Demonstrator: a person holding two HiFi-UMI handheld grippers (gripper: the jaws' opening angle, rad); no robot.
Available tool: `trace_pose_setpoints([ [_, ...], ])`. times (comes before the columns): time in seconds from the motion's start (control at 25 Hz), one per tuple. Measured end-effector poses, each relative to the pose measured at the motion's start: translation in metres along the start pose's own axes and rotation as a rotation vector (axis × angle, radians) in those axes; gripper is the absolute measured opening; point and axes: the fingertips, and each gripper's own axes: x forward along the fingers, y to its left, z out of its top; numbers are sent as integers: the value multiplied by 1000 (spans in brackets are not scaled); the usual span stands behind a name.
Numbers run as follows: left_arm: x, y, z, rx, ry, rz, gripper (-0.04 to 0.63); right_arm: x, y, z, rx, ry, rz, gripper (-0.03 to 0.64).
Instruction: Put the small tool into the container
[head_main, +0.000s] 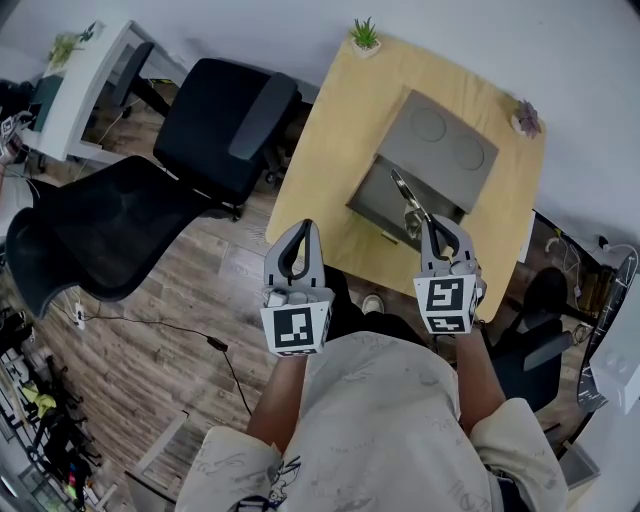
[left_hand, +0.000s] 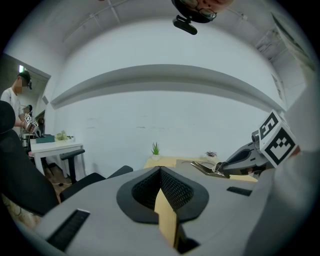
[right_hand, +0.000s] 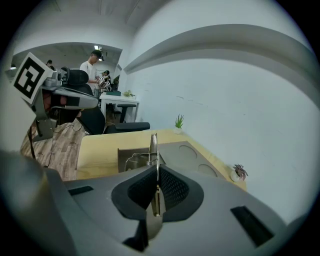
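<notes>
Standing at the near edge of a light wooden table (head_main: 325, 160), a person holds one gripper in each hand.

Right gripper (head_main: 428, 222): jaws pressed together, pinching the small tool (head_main: 407, 193), a thin bright metal piece. The tool sticks out forward past the jaw tips. Seen from the right gripper view, it stands on edge in the pads and points at the container (right_hand: 131, 156).

Container (head_main: 440, 140): a grey box set diagonally on the table, its lid showing two round recesses and its near side open. The tool hangs above that open part and is not inside. Whether its tip touches the box cannot be told.

Left gripper (head_main: 304, 226): jaw tips closed on each other with nothing pinched, held off the table's near left corner and well apart from the container. Only table colour shows through the slit behind the tips in the left gripper view.

Around: two small potted plants (head_main: 365, 35) at the far table corners, two black office chairs (head_main: 215, 125) on the wood floor to the left, and people (right_hand: 92, 67) at a white desk in the background.
</notes>
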Motion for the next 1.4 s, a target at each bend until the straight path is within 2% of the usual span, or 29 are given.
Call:
trace_pose_setpoints([
  [0.16, 2, 3, 1, 6, -24, 6, 5, 6, 2, -3, -63, 41, -3, 17],
  [0.28, 1, 6, -5, -7, 5, 9, 6, 12, 5, -6, -100, 66, -8, 17],
  [0.52, 2, 11, -9, -12, 7, 14, 5, 23, 10, -14, -122, 116, 15, 17],
  [0.88, 8, 18, -7, -6, -7, 18, 5, 41, 10, -24, -286, 177, -16, 17],
  [1.2, 10, 20, -15, -19, 27, 14, 5, 49, 10, -33, -330, 214, -22, 17],
  [1.4, 13, 23, -14, -21, 3, 17, 5, 55, 11, -32, -358, 227, -32, 17],
])
